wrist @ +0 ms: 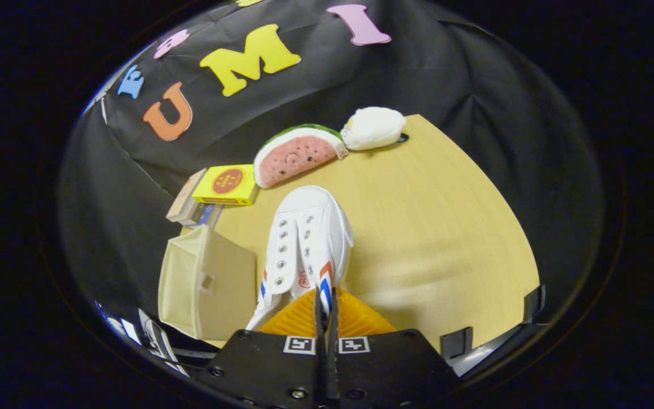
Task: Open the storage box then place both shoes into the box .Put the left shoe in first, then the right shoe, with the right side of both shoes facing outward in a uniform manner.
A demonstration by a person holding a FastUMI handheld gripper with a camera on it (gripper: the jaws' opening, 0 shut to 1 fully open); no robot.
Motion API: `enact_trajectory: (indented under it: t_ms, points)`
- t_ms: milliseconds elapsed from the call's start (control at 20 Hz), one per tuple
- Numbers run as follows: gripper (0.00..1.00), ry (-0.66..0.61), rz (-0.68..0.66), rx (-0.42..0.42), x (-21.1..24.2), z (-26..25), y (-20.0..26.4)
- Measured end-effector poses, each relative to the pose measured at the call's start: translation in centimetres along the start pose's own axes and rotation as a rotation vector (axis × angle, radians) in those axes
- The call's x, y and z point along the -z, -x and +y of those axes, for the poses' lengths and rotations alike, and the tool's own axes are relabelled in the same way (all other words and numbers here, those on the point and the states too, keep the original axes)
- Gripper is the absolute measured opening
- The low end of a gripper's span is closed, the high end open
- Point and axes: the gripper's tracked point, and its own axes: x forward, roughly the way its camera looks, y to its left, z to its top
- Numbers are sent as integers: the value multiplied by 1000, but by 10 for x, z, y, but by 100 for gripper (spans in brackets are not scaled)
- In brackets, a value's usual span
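Note:
A white canvas shoe [304,244] with red and blue side stripes and empty eyelets hangs just ahead of the fingers, toe pointing away, over the wooden table [446,227]. My gripper [325,304] is shut on the shoe's rear collar, with the fingers almost together on a thin edge of fabric. Left of the shoe stands the cream storage box [208,284], showing a flat panel with a small handle cut-out; I cannot tell whether it is open. Part of another shoe [154,338] shows below the box, beside the gripper body.
Beyond the shoe lie a watermelon-slice toy [296,154], a white plush lump [373,128] and a yellow carton [226,184] on a small stack of boxes [191,207]. Bare tabletop stretches to the right as far as its curved edge. Black cloth walls the back.

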Motion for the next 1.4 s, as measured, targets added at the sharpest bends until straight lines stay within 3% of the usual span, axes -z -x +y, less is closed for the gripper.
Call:
enact_trajectory:
  t_ms: [300,600,1000,1400]
  points:
    - [0,10,-44,-61,4,145,9]
    - [0,49,-29,-62,33,231,-27]
    - [0,134,6,27,72,240,-81]
    - [0,194,-10,48,77,231,-91]
